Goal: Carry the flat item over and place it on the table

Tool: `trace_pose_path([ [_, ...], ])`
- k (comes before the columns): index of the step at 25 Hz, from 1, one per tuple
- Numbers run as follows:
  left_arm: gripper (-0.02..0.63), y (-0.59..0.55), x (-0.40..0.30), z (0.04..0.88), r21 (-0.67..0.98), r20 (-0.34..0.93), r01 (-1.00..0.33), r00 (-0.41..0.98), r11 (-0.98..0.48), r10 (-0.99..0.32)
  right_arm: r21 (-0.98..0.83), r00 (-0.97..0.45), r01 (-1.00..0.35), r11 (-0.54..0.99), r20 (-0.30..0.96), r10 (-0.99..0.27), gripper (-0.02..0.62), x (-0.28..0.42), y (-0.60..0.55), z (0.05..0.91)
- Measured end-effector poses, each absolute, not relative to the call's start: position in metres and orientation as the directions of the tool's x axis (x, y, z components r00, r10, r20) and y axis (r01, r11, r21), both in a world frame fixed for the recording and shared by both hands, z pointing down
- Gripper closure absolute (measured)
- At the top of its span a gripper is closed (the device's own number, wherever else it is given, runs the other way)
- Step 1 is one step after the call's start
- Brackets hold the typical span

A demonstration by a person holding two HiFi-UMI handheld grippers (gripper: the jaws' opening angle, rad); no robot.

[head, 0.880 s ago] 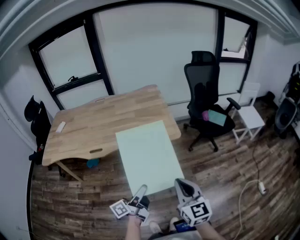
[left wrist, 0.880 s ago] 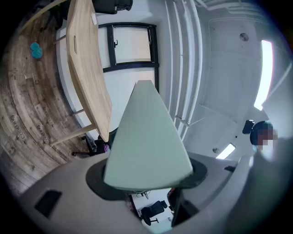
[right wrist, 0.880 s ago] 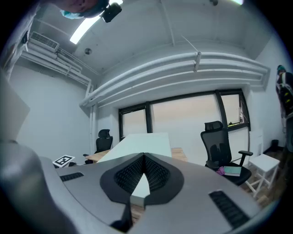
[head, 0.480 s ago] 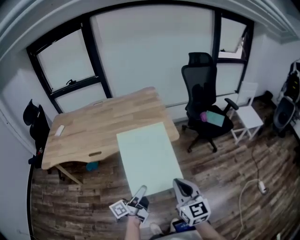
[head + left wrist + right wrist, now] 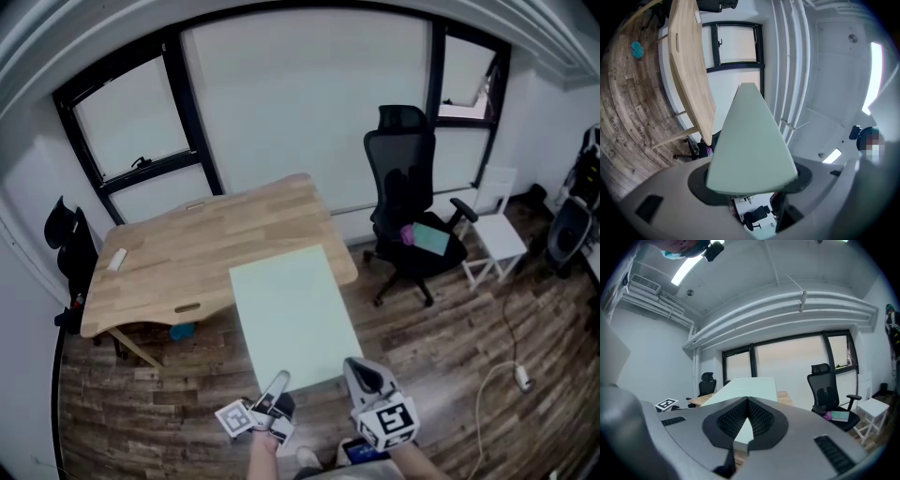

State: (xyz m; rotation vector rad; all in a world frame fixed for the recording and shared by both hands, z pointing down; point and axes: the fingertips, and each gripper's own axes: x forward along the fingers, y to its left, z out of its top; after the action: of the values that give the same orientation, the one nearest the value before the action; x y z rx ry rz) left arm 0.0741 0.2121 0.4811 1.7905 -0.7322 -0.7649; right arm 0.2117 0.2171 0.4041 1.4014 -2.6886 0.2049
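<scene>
Your left claw (image 5: 281, 379) grips the near edge of the board (image 5: 289, 314) towards its left corner, and the left gripper view shows that edge lying between the two dark pads with the pale green face running away from the camera. Your right claw (image 5: 362, 371) is clamped on the same near edge towards the right corner, its ribbed pads pressed on either face of the thin sheet. The board is held about level in the air over the wood floor (image 5: 441, 347), its near end at the claws. Its far end reaches the near right corner of the table (image 5: 187, 253) and overlaps it in the head view; whether it touches the top there you cannot tell. A small white item (image 5: 117, 260) lies near the table's left edge. To the right of the table stands a black chair (image 5: 409, 187) with a teal thing (image 5: 431, 236) on its seat. Dark-framed windows (image 5: 141, 141) run along the far wall.
</scene>
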Motion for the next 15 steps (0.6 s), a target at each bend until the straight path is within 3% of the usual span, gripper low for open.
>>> trace_pose_path([
  [15, 0.322, 0.192, 0.095, 0.477, 0.944, -0.193, -0.103, 0.598, -0.313, -0.778, -0.045, -0.579, -0.815, 0.578, 0.086, -0.811, 0.603, 0.234, 0.185, 0.403],
])
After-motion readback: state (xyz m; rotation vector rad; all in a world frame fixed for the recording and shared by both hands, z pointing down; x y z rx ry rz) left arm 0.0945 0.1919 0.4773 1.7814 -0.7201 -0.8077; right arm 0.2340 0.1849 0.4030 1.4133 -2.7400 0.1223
